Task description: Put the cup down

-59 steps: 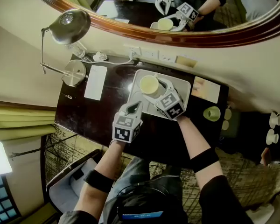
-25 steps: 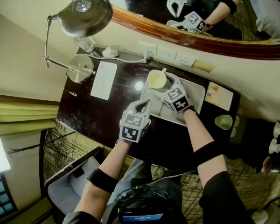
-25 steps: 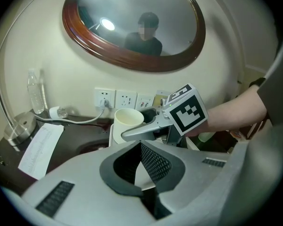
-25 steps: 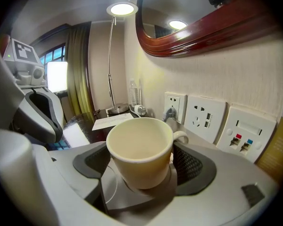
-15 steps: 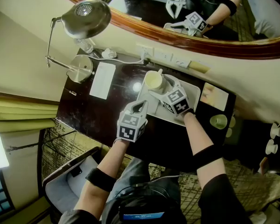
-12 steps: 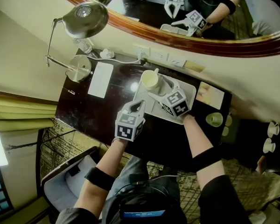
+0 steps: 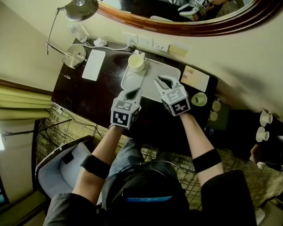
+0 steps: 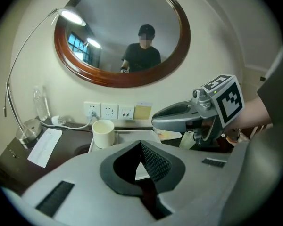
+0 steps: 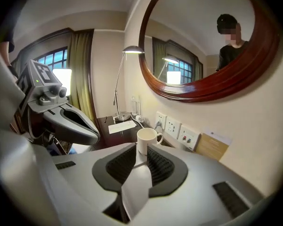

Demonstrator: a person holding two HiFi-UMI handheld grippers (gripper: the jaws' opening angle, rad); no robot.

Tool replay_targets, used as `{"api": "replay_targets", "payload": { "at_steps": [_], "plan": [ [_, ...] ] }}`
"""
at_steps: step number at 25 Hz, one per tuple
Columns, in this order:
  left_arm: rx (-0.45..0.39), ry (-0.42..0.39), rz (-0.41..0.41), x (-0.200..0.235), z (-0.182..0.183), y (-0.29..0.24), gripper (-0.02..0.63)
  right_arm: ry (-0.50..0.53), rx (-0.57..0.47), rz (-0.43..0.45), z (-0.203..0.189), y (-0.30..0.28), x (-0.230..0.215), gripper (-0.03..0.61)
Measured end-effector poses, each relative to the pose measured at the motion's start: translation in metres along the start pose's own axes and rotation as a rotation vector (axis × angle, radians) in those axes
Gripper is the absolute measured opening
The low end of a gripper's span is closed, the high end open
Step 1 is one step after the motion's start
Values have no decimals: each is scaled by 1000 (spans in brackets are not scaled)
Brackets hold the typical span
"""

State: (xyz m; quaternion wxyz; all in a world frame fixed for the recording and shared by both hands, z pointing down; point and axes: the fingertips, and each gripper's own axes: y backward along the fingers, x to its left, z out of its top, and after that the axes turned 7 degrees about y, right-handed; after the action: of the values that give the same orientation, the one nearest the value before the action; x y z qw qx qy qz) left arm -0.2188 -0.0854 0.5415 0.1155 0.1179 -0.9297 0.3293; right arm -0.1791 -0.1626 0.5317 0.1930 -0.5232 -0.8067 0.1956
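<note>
At the far left of the dark desk (image 7: 78,92) a silver desk lamp (image 7: 79,8) arches over its round base, with a white paper card (image 7: 93,65) lying flat just beside it. Next along, the white cup (image 7: 136,61) stands upright on the far left corner of the white tray (image 7: 152,73), close to the row of wall sockets (image 7: 146,42) beneath the wood-framed round mirror (image 7: 141,3). In the right gripper view its handle points towards the wall. The cup is free, with both tools held well back from it on the person's side. The left gripper (image 7: 135,92) hovers above the near left part of the tray with its jaws pressed together and nothing caught between them. The right gripper (image 7: 163,82) hangs beside it over the near right part of the tray. Its jaws have just been closing and now stand only a narrow gap apart. Nothing sits in that gap, and the cup shows well beyond the tips. To the right of the tray a pale leaflet (image 7: 195,78) lies on the desk, and just past it is a small green cup (image 7: 198,99) near the desk's right end.
</note>
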Motion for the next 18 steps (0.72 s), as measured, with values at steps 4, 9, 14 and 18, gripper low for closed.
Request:
{"api": "replay_targets", "payload": {
  "at_steps": [4, 9, 14, 18],
  "plan": [
    [-34, -33, -1, -31, 5, 10, 0, -28, 7, -10, -11, 48, 11, 38],
    [-23, -49, -39, -72, 2, 16, 0, -65, 12, -33, -30, 100, 17, 5],
    [-43, -42, -68, -102, -5, 23, 0, -123, 51, -40, -66, 142, 32, 3],
    [-12, -51, -103, -124, -18, 22, 0, -198, 77, -92, -102, 174, 25, 3]
  ]
}}
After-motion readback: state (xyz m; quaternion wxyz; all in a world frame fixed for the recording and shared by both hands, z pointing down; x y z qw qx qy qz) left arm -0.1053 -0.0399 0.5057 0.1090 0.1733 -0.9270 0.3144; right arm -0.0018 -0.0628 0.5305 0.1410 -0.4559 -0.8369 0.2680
